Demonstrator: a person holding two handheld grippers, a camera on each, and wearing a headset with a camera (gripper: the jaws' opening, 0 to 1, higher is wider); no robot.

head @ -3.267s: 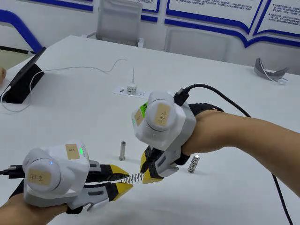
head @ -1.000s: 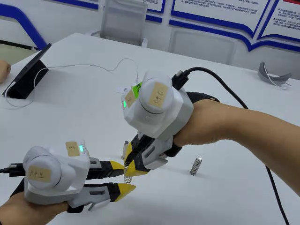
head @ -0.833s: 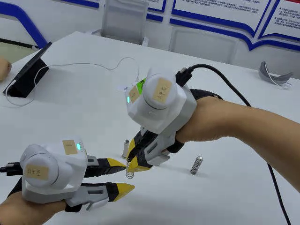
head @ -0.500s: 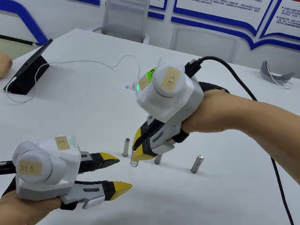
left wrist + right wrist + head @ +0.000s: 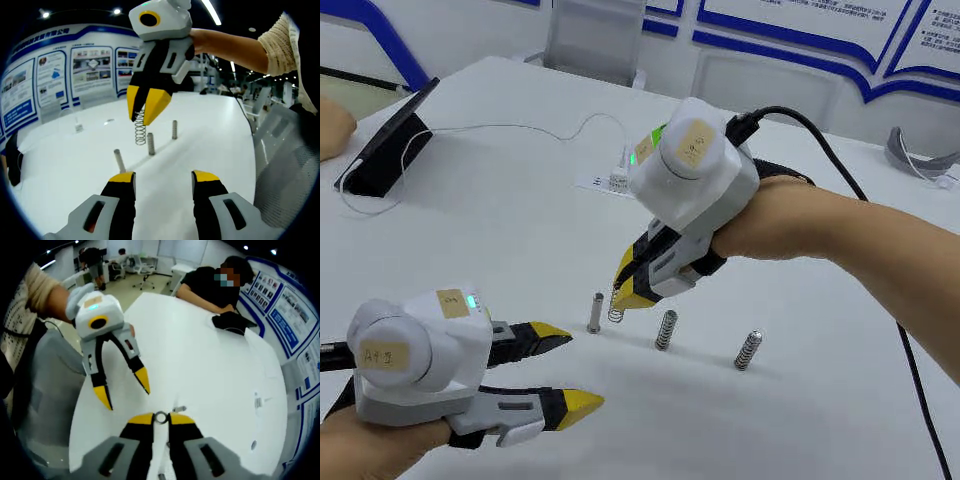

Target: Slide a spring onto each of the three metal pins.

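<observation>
Gripping a spring [image 5: 616, 312] by its upper end with the right gripper [image 5: 626, 293], clamped fully closed on the top coils. Hangs upright from those yellow tips, just beside the bare pin [image 5: 595, 312] and to its right in the head view; not threaded over that pin. Cannot tell whether the lower end touches the table [image 5: 490, 250]. Shows in the right gripper view as a small ring, pinched end-on between the two closed tips.

Counting rightward from the bare pin in the head view: the nearer sprung pin [image 5: 666, 329] close by, then the farther sprung pin [image 5: 748, 349] well apart, both upright and each already wearing a coil.

Holding the left gripper [image 5: 572, 366] low, on the person's side of the bare pin and to its left, spread wide and clasping nothing. Points its yellow tips toward the pin without touching it. Looks, in the left gripper view, over those parted tips at the bare pin in front, with the hanging spring just behind it and the two sprung pins behind that.

Beyond the bare pin, farther across the table: a white power strip [image 5: 615, 182]. Far off to the pin's left: a dark tablet [image 5: 385, 140] propped at a slant.
</observation>
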